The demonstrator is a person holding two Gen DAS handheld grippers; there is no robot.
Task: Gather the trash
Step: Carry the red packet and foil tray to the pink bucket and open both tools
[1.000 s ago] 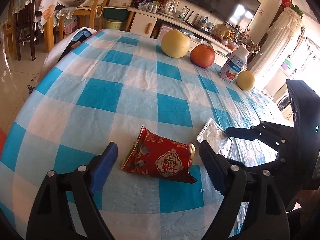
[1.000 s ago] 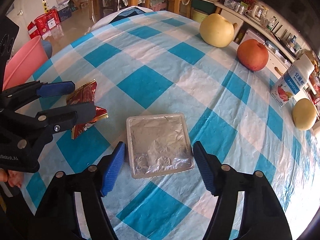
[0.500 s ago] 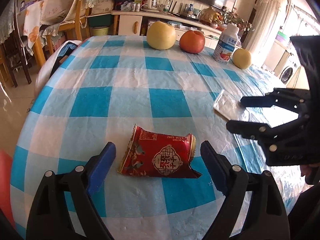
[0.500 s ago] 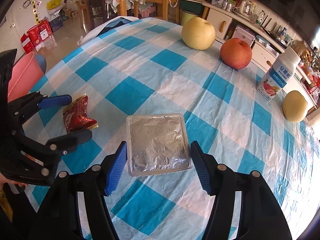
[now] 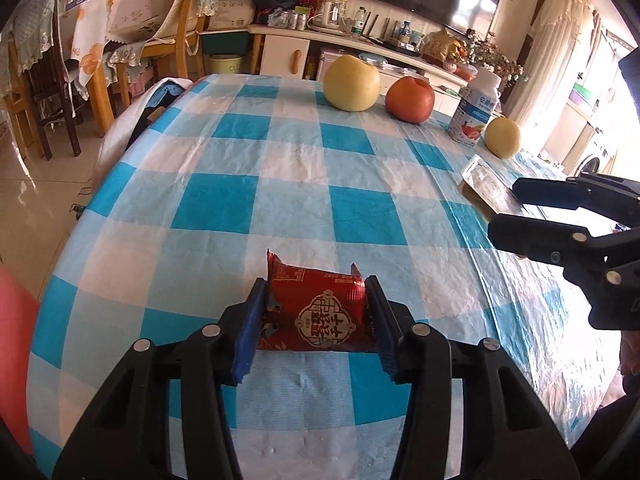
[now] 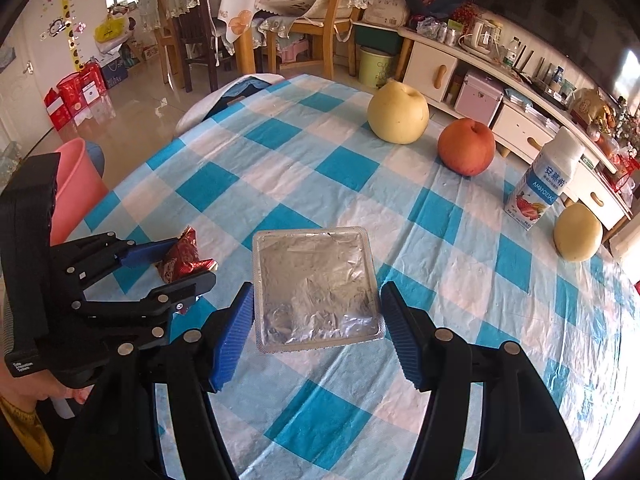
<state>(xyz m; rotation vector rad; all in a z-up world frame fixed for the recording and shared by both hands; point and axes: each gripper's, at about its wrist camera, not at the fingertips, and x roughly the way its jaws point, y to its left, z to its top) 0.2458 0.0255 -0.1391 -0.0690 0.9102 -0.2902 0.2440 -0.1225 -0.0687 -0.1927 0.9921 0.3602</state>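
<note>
A red snack wrapper (image 5: 320, 312) lies on the blue-and-white checked tablecloth (image 5: 280, 184). My left gripper (image 5: 316, 320) is shut on it, both blue pads pressed against its sides; the wrapper also shows in the right wrist view (image 6: 180, 256) between those fingers. A silver foil tray (image 6: 316, 288) sits between the fingers of my right gripper (image 6: 318, 312), which stands open around it with the pads close to its sides. The foil tray also shows in the left wrist view (image 5: 488, 188).
A large yellow pear (image 6: 398, 112), a red apple (image 6: 466, 146), a yogurt drink bottle (image 6: 540, 184) and a smaller yellow fruit (image 6: 578, 232) stand along the far side. A pink bin (image 6: 76, 184) is beside the table at left. Chairs and a cabinet stand behind.
My left gripper has closed on the red wrapper, crumpling it narrower. My right gripper's fingers have drawn in a little around the foil tray.
</note>
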